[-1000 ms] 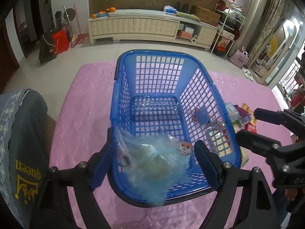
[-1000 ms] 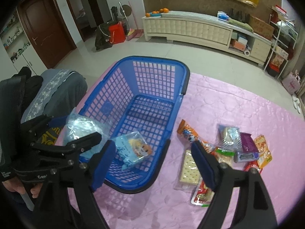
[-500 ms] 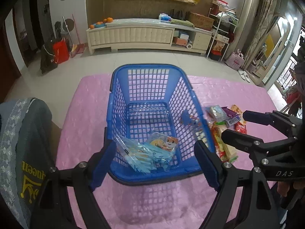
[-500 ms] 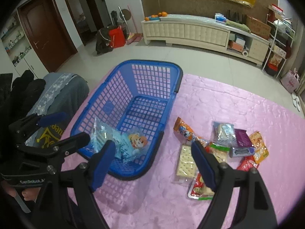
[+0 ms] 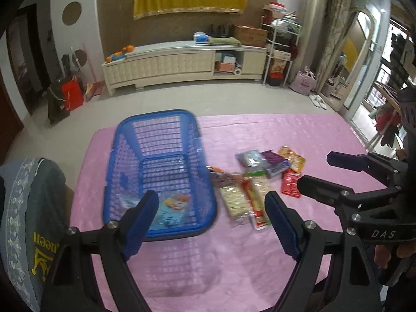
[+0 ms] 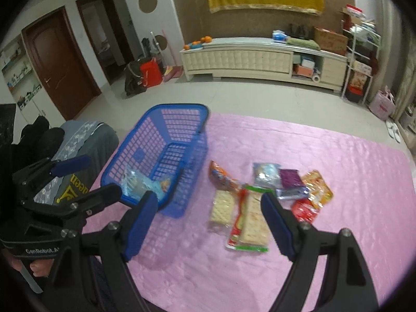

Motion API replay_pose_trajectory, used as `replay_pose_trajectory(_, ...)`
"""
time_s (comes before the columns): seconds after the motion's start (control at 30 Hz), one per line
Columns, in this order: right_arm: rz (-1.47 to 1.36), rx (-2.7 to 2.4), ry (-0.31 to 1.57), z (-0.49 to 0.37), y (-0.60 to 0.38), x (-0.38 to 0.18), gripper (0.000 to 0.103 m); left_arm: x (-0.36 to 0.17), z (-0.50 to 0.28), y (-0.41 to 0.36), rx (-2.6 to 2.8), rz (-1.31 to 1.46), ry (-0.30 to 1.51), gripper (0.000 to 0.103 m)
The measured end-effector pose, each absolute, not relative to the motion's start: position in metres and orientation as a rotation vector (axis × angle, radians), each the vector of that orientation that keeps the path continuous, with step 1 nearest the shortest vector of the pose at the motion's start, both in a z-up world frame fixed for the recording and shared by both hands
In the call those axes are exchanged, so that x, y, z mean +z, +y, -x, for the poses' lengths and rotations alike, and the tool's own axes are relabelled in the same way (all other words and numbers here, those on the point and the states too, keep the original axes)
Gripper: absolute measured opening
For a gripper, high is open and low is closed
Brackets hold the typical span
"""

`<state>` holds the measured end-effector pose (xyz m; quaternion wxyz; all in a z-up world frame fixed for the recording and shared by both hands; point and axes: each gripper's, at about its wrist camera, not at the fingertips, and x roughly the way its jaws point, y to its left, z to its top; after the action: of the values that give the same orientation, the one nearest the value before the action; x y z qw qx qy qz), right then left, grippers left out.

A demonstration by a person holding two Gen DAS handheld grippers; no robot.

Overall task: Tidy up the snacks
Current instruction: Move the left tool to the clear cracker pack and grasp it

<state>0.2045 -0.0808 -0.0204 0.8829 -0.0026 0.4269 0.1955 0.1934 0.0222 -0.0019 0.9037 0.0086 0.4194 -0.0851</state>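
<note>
Pulling back and upward, both grippers now hang over the near edge of a pink quilted cloth (image 6: 325, 156), where a second earlier they hovered low over the basket.

At far left, a grey cushion (image 5: 31, 208) lies beside the cloth. Next comes the blue plastic basket (image 5: 158, 140), sitting on the left part of the cloth. A pale blue snack packet (image 5: 169, 208) with a cartoon face lies in its near end; a second ago it was still between the left gripper's fingers above the basket floor, so one snack has just been put away.

The left gripper (image 5: 210, 221) has its jaws wide apart and holds nothing. To the right of the basket, a loose pile of snacks waits on the cloth: two cracker packs (image 6: 249, 215), an orange packet (image 6: 221, 176), a clear bag (image 6: 265, 174), a purple bar (image 6: 290, 178), a red packet (image 6: 304, 210) and a yellow-orange packet (image 6: 317, 187). None touches the basket.

The right gripper (image 6: 209, 215) is likewise spread wide and empty, its fingers framing the cracker packs from above without contact. Most of the sorting likely remains, and those crackers look like the nearest next pick.
</note>
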Motion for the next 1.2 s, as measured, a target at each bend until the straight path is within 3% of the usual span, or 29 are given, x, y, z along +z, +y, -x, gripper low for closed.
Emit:
replay_pose_trajectory(0.63,-0.161,0.249,0.949,-0.205,-0.222,-0.067,0.085,-0.054,-0.222,-0.112,-0.266,-0.059,0.989,0.082)
replay_pose_trajectory(1.2,-0.164,0.286,1.060,-0.270,-0.249,-0.162,0.085,-0.140,-0.287,-0.137,-0.143,-0.083,1.113,0.082)
